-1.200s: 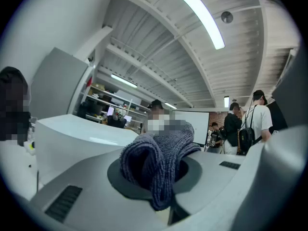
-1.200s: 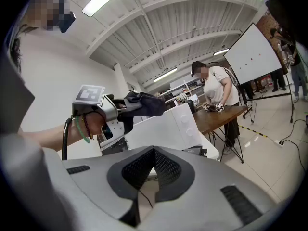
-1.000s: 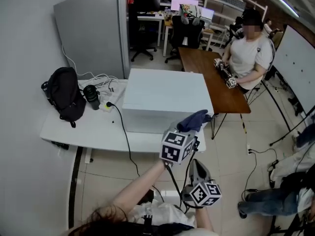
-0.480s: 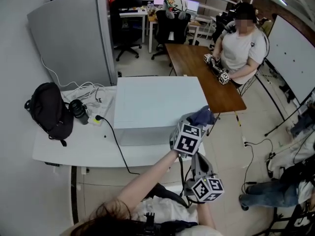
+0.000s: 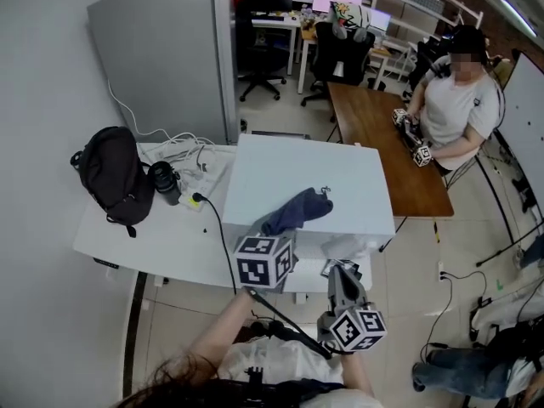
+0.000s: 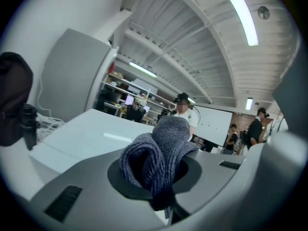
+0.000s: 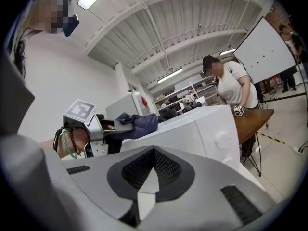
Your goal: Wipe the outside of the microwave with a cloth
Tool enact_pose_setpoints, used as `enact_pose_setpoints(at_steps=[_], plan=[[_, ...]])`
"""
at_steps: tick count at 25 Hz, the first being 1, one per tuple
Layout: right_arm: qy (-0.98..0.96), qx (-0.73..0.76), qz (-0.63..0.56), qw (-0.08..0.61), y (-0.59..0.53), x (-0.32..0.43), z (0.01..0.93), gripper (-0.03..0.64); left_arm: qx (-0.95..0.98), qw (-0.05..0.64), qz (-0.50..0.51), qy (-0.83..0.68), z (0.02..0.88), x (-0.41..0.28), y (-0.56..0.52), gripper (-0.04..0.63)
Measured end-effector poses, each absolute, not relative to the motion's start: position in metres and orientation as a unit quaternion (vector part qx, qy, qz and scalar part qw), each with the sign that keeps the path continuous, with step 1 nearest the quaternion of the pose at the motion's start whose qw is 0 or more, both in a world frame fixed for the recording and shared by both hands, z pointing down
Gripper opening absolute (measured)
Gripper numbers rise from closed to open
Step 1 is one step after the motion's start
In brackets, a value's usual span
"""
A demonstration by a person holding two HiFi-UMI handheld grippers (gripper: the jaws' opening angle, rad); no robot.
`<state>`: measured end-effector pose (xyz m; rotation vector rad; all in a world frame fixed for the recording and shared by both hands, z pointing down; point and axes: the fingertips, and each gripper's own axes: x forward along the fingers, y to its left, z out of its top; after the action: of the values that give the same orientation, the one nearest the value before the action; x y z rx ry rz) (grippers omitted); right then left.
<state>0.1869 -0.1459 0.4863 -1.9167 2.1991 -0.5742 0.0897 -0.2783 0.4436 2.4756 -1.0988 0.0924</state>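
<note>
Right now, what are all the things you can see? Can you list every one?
microwave: 1, white, on the white table
cloth: 1, dark blue, on the microwave's top
white table: 1, white, against the wall
backpack: 1, black, table's left end
bottle: 1, black, beside the backpack
cables: a bundle, white, behind the bottle
power cable: 1, black, across the table
partition: 1, grey, behind the table
wooden table: 1, brown, beyond the microwave
seated person: 1, white shirt, at the wooden table
office chair: 1, black, far back
left tongs: 1, grey, shut on the cloth
right tongs: 1, grey, shut, empty
</note>
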Motion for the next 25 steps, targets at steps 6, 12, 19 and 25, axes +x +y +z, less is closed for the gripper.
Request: enact_pose_setpoints(at_steps=[6,12,19,25], plan=[[0.765,-0.604,-0.213,0.072,-0.155,0.159,0.499,0.025,0.829,0.251,0.005,-0.501,0.453,-0.035,-0.288,0.051],[0.777,-0.588,-0.214,0.067,-0.158,0.149,0.497,0.025,0.796,0.261,-0.012,-0.545,0.455,-0.086,-0.284,0.051],[0.766,-0.602,-0.218,0.067,-0.149,0.164,0.502,0.025,0.877,0.241,-0.079,-0.408,0.375,0.022,-0.284,0.051],[0.745,-0.628,-0.211,0.073,-0.140,0.192,0.500,0.025,0.940,0.233,-0.017,-0.247,0.349,0.180,-0.279,0.051]])
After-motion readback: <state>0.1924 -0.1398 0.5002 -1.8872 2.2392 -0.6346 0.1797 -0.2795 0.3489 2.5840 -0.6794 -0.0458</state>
